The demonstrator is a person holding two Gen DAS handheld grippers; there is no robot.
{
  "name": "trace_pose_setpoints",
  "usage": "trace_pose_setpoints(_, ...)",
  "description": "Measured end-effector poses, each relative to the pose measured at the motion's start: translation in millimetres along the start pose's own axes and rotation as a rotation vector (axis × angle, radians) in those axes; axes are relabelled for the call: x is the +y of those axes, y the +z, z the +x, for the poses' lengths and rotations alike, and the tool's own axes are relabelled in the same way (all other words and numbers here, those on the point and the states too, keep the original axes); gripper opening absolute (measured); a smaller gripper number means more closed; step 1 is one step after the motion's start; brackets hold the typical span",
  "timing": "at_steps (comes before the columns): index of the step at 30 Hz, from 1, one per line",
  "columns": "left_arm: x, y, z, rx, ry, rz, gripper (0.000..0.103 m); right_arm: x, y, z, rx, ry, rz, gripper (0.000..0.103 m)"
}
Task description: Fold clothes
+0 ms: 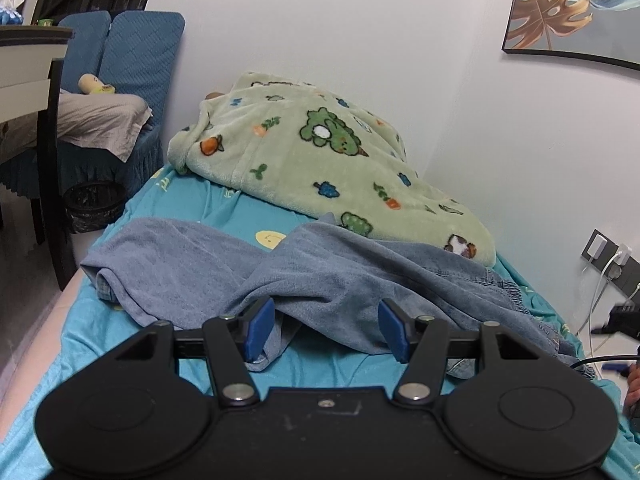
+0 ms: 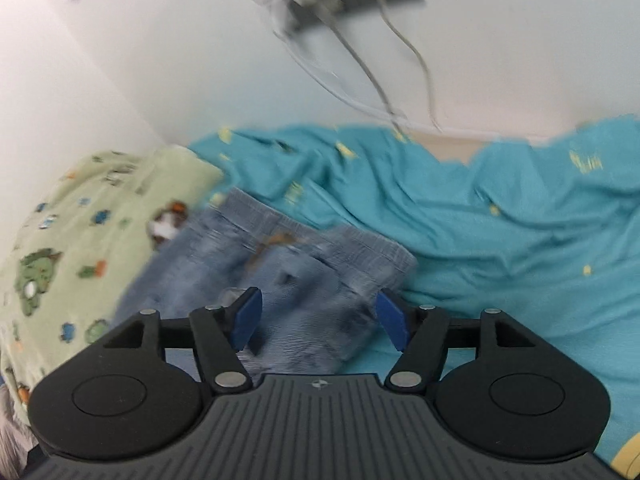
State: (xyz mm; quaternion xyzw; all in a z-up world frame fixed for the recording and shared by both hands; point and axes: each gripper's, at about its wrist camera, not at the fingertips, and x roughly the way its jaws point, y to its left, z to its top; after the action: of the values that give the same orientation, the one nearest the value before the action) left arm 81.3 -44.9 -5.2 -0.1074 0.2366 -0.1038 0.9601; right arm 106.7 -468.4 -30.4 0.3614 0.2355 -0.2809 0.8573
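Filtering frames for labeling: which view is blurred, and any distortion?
Left wrist view: sharp; jeans and green blanket crisp, fisheye bends the picture frame edge. Right wrist view: motion-blurred; jeans, sheet and wall cables smeared, only the right gripper stays sharp.

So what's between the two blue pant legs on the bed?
In the left wrist view, a wedge of teal bedsheet with a yellow smiley patch shows between the legs of the blue pants.
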Motion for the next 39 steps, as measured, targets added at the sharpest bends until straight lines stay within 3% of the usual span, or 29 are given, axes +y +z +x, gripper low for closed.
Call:
trace_pose_setpoints(3, 1.1, -0.4, -2.2, 0.002, 0.003, 0.003, 0.055, 29.9, -6.4, -13.8, -0.067, 0.084, -0.170, 0.067)
trace_pose_setpoints(6, 3.7, -0.6, -4.4, 0.001, 0.013, -0.001, 0.055, 64.7, -22.3, -9.7, -0.078, 0.210, -0.371, 0.067)
trace_pose_setpoints(10, 8.3, 0.1, -1.8, 0.009, 0.029, -0.015, 0.055, 111.6, -53.1, 14.1, -0.034, 0.402, -0.601, 0.067)
trace_pose_setpoints(16, 14.6, -1.7, 8.2, 0.035, 0.051, -0.023, 0.055, 174.5, -108.4, 44.2, 0.053, 0.582, -0.878, 0.067)
trace_pose_setpoints(21, 22.6, -2.7, 21.1, 0.103, 0.026, -0.085, 0.055, 202.3, -133.3, 65.3, 0.048, 0.607, -1.009, 0.067)
trace_pose_setpoints(24, 22.3, -2.1, 24.2, 0.097, 0.044, -0.068, 0.055, 209.5, -136.4, 80.5, 0.035, 0.591, -1.041, 0.064)
trace_pose_setpoints(29, 24.6, -2.1, 32.8, 0.114, 0.046, -0.072, 0.055, 212.4, -139.7, 91.2, 0.072, 0.597, -1.036, 0.015)
trace_pose_setpoints(32, 25.5, -1.6, 33.3, 0.117, 0.045, -0.074, 0.055, 212.6, -142.7, 75.5, 0.031, 0.605, -1.069, 0.007)
trace_pose_setpoints(39, 28.5, 2.1, 23.4, 0.110, 0.027, -0.089, 0.054, 201.3, -133.5, 9.9, -0.034, 0.614, -1.081, 0.004)
